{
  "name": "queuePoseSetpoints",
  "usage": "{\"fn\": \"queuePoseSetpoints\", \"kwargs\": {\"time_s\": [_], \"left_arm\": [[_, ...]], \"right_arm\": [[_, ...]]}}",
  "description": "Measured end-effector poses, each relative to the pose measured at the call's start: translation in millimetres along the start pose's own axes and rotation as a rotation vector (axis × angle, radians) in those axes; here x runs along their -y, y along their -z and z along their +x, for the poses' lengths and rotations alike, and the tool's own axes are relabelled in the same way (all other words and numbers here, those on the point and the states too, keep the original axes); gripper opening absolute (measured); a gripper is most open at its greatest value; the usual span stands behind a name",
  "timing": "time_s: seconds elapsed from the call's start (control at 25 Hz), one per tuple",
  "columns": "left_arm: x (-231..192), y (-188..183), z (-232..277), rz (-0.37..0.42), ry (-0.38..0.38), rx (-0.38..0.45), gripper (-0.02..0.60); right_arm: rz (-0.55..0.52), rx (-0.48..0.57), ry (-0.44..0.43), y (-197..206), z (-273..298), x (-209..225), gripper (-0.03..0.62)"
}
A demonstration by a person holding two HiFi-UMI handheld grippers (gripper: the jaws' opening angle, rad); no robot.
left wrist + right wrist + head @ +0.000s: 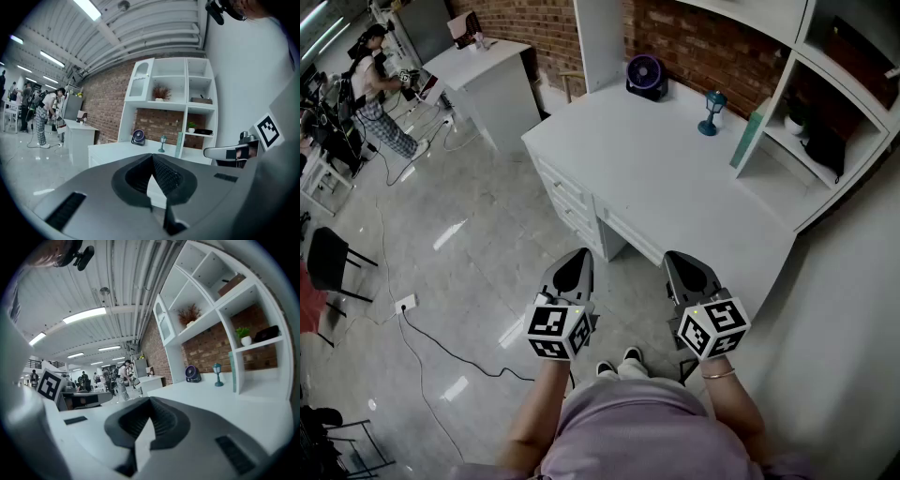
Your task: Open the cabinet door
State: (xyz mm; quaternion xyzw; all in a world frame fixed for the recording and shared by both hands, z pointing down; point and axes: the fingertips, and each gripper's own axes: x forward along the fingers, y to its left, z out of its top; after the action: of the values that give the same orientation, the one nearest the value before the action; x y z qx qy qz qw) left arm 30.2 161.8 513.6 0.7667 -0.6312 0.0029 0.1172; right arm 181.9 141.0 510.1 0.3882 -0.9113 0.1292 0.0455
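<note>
A white desk (pixel 675 187) carries a tall white shelf unit (pixel 187 98). Its top left compartment is covered by a shut, glass-panelled cabinet door (pixel 140 79), which also shows in the right gripper view (pixel 161 317). In the head view the column under that cabinet (pixel 600 37) stands at the desk's far end. My left gripper (pixel 577 265) and right gripper (pixel 684 265) hover side by side before the desk's near edge, well short of the door. Both are shut with nothing between the jaws (pixel 152 157) (pixel 150 401).
On the desk stand a purple fan (pixel 647 75), a teal lamp (pixel 711 112) and an upright green book (pixel 747 139). Drawers (pixel 567 202) face the floor side. A cable and power strip (pixel 406 303) lie on the floor; a person (pixel 375 84) works at far left.
</note>
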Motion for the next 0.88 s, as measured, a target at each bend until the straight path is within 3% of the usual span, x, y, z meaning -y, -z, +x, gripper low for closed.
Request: {"fn": "queuePoseSetpoints", "kwargs": {"time_s": [0.52,0.72,0.88], "left_arm": [[7,-8,16,0.001,0.018,0.009,0.000],[9,-12,23,0.000,0.012,0.023,0.002],[11,-14,28,-0.014,0.003,0.032,0.067]], "right_arm": [[-0.028,0.002,0.021,-9,6,14,0.003],[-0.037,0.012,0.032,-14,6,24,0.058],[-0.035,0.013,0.022,-17,7,27,0.091]]}}
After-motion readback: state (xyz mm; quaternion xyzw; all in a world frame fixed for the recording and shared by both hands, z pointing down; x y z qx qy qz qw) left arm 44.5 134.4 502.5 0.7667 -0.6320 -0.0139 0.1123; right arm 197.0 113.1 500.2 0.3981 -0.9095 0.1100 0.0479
